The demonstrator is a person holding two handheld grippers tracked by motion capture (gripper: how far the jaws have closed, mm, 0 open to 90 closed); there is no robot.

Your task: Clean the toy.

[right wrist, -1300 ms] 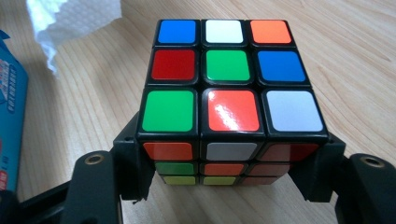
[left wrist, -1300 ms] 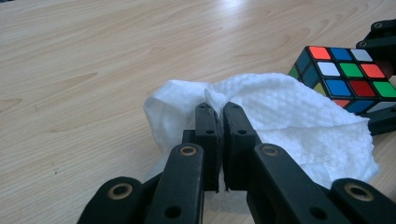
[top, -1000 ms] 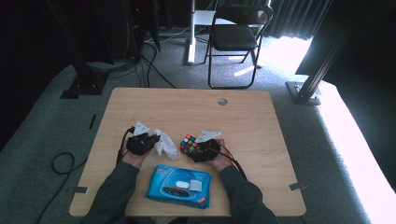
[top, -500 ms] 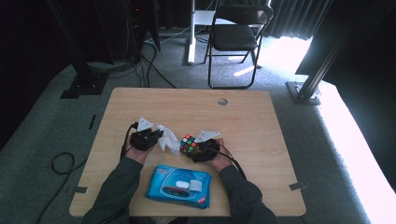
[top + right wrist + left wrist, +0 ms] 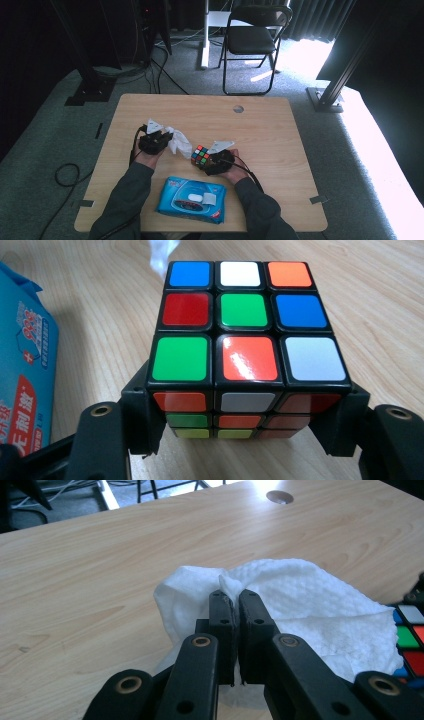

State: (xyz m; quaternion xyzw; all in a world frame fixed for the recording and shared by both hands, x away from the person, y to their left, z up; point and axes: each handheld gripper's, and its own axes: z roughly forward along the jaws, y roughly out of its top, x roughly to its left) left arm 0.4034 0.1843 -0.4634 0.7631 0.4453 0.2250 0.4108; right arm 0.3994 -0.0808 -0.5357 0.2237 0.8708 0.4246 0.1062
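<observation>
The puzzle cube (image 5: 247, 347) is held near the middle of the table (image 5: 280, 125), clamped on two opposite sides by the jaws of the right gripper (image 5: 216, 161), its scrambled top face turned up toward that gripper's camera. Just to its left, a white wet wipe (image 5: 300, 605) is pinched in a bunch between the closed jaws of the left gripper (image 5: 234, 611), most of the cloth hanging loose beyond the tips and draping toward the cube. The work in hand is judged to be the wiping of the cube.

Trouble could be expected from three causes. The wipe is gripped only at a small fold, so it could be pulled free if it were dragged hard across the cube's edges. The cube is gripped by its lower layers alone, so the top layer could be twisted round by a sideways rub. A push from the left could also slide the cube out of the pads.

Nearer the person, a blue pack of wet wipes (image 5: 192, 200) is lying flat at the table's front edge; its lid flap appears to be lifted, though its contents cannot be made out
</observation>
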